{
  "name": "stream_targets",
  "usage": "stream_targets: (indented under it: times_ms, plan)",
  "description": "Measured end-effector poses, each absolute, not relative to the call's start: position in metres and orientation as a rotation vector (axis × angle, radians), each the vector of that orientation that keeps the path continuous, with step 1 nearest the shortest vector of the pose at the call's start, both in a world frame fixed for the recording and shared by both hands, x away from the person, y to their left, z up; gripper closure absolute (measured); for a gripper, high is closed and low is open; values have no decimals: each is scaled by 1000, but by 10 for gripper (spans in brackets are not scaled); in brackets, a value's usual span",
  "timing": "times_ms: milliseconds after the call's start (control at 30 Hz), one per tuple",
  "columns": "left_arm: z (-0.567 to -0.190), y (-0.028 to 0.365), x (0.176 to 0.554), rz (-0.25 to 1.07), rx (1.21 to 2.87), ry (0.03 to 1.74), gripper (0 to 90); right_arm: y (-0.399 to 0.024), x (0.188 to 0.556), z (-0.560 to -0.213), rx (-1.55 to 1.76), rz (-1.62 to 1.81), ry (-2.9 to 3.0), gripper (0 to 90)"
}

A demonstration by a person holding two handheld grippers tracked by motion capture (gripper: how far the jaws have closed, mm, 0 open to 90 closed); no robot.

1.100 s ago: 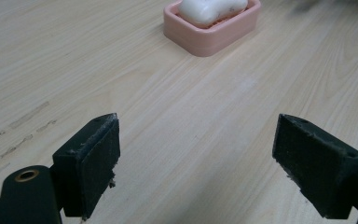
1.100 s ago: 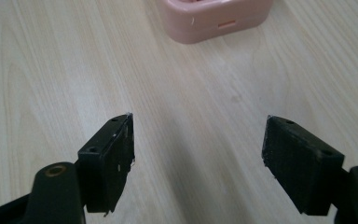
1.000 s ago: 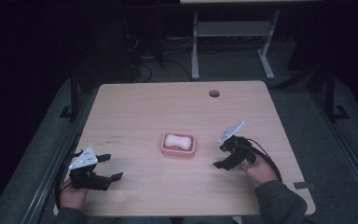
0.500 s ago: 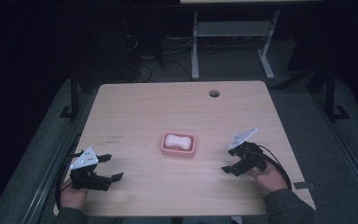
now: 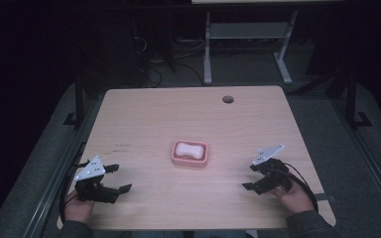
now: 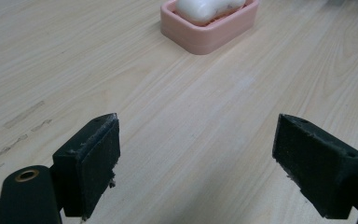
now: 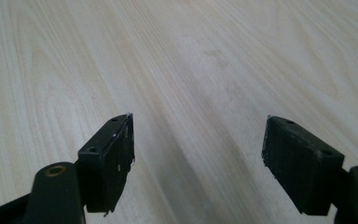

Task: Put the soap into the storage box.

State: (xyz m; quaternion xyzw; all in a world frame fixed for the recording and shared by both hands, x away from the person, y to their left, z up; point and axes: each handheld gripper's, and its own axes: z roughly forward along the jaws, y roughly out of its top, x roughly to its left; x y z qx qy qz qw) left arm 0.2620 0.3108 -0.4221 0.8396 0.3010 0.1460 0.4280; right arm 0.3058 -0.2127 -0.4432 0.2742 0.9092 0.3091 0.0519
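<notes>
A pink soap dish holding a white bar of soap sits near the middle of the wooden table. The left gripper view has the dish and the soap at the top, well beyond the jaws. My left gripper rests at the table's front left, open and empty; its own view confirms this. My right gripper is at the front right, open and empty, with bare wood between its jaws.
A round cable hole lies near the table's far right edge. Behind the table stands a grey metal frame with cables on the dark floor. Dark floor surrounds the table.
My right gripper has drawn back from beside the soap dish toward the front right edge of the table. The left gripper has stayed in place.
</notes>
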Motion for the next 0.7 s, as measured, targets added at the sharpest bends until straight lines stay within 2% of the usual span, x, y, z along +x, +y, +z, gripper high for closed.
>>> stream_targets:
  times_ms: [300, 700]
  plan:
    - [-423, 309, 262, 360, 2107, 742, 148, -226, 289, -446, 857, 976, 2712, 247]
    - [-422, 308, 263, 358, 2110, 729, 148, -232, 266, -450, 901, 995, 2651, 181]
